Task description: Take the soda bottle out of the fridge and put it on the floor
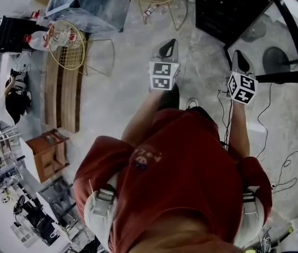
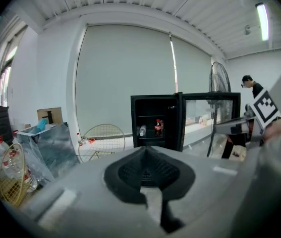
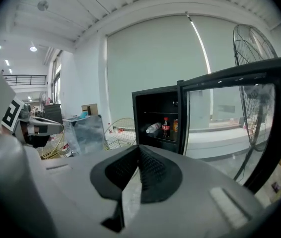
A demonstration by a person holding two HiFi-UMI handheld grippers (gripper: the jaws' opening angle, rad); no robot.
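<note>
Inside the open fridge point(image 3: 155, 94), soda bottle point(image 3: 166, 127), red label, print unreadable

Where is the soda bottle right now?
In the right gripper view the soda bottle stands upright on a shelf inside the open fridge, just right of a clear bottle lying on its side.

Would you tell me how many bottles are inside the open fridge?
2: a clear bottle lying on its side, and the soda bottle upright to its right. Others may be hidden.

Soda bottle point(image 3: 166, 127) upright in open fridge point(image 3: 156, 93)
</note>
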